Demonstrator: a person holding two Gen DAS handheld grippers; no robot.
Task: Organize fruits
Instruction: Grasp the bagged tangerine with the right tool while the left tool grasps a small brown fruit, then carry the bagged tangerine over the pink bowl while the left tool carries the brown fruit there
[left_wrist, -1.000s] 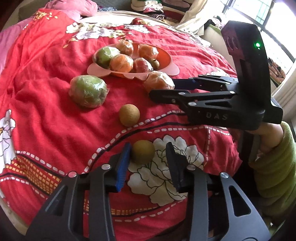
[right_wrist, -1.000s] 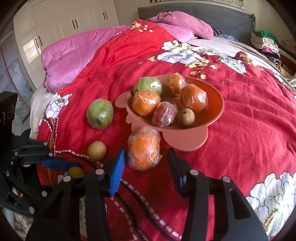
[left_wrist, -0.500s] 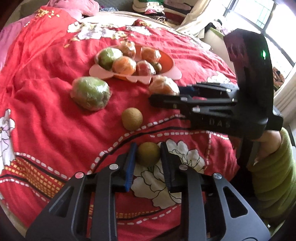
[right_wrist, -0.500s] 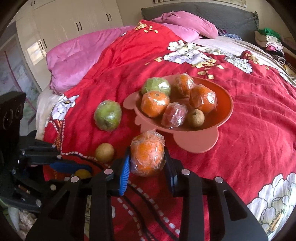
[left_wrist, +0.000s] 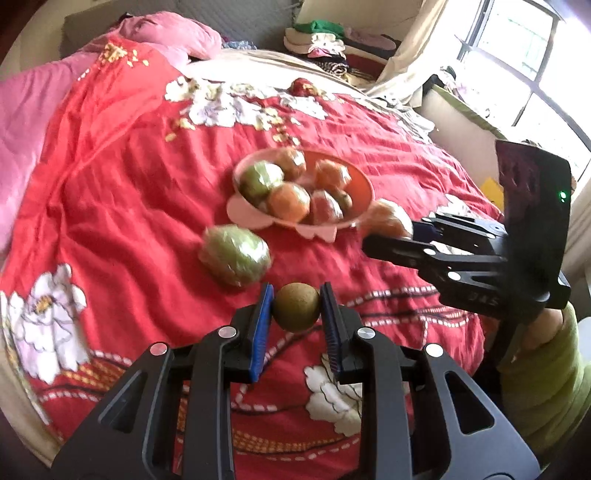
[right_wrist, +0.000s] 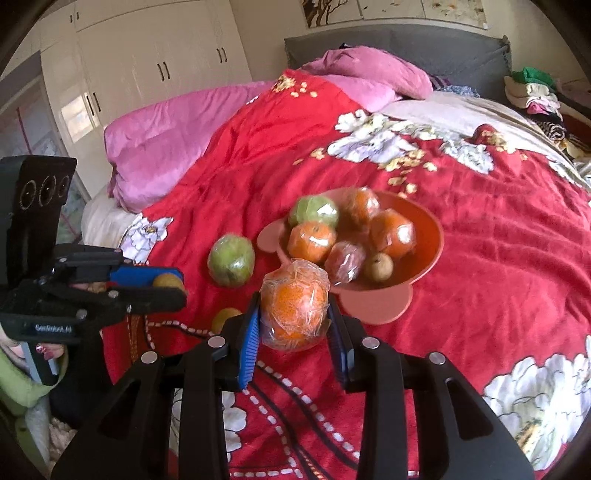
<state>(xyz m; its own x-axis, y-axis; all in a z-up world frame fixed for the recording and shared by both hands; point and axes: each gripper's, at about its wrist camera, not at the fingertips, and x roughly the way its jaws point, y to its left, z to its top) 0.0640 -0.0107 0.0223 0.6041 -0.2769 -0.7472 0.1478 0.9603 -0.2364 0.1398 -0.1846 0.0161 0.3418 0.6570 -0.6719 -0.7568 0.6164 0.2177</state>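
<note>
- The small brown fruit (left_wrist: 296, 307) sits pinched between the blue pads of the left tongs (left_wrist: 296, 310), clear of the bedspread, so that hand is gripping it and looks ready to carry it.
- The wrapped orange (right_wrist: 294, 303) is clamped in the right tongs (right_wrist: 293, 314) in the same way, squeezed at its sides with the plastic film bulging out around the pads.
- Both loads hang near the front of the orange bowl (right_wrist: 430, 236), which stands on the red bedspread (right_wrist: 498, 258) just beyond them; I judge the bowl is where each is meant to go.
- The bowl already holds several wrapped oranges, a green fruit, a reddish one and a small brown one, packed toward its left side, leaving room on the right.
- A wrapped green fruit (left_wrist: 234, 255) lies on the bedspread left of the bowl and near it, not yet gathered.
- Another small brown fruit (right_wrist: 225, 318) rests on the bedspread, partly hidden behind the right tongs.
- Pink pillows (right_wrist: 177, 136) lie at the far end of the bed.
</note>
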